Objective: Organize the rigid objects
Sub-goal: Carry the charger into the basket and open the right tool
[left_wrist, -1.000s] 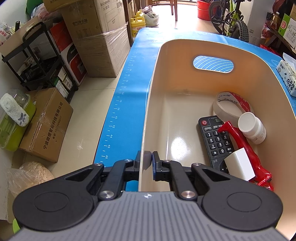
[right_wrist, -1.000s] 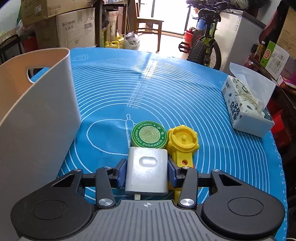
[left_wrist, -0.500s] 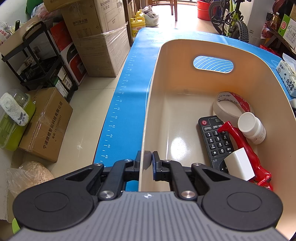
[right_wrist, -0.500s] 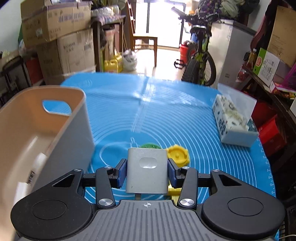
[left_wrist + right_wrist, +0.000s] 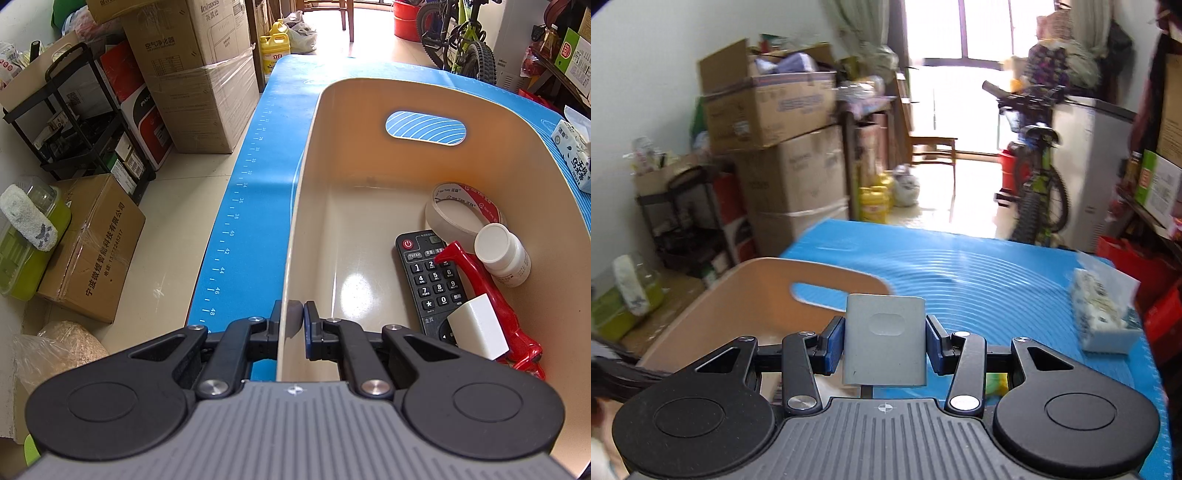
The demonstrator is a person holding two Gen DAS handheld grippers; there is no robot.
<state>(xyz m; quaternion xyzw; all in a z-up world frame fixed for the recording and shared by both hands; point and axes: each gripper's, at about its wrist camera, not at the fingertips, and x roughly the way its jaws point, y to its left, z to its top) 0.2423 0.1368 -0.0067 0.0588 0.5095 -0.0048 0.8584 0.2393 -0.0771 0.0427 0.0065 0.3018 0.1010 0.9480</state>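
The grey block (image 5: 884,339) sits clamped between the jaws of the right gripper (image 5: 885,341), held up in the air above the near end of the beige bin (image 5: 738,295), its flat face with an oval dimple turned toward the camera. The right wrist view is blurred. The bin stands on the blue mat (image 5: 979,266) that covers the bench.

The left gripper (image 5: 291,323) has its jaws closed on the bin's near wall (image 5: 295,229), one finger outside and one inside. Within the bin, toward its right side, lie a black remote (image 5: 430,280), a red tool (image 5: 487,295) across it, a white block (image 5: 480,326) resting on both, a small white bottle (image 5: 502,254) on its side, and a roll of tape (image 5: 461,212) leaning at the wall.

A tissue pack (image 5: 1102,312) lies on the mat, well apart from the bin on the right. Cardboard boxes (image 5: 199,77) and a black shelf rack (image 5: 85,122) stand on the floor to the left of the bench, and a bicycle (image 5: 1034,184) stands beyond it.
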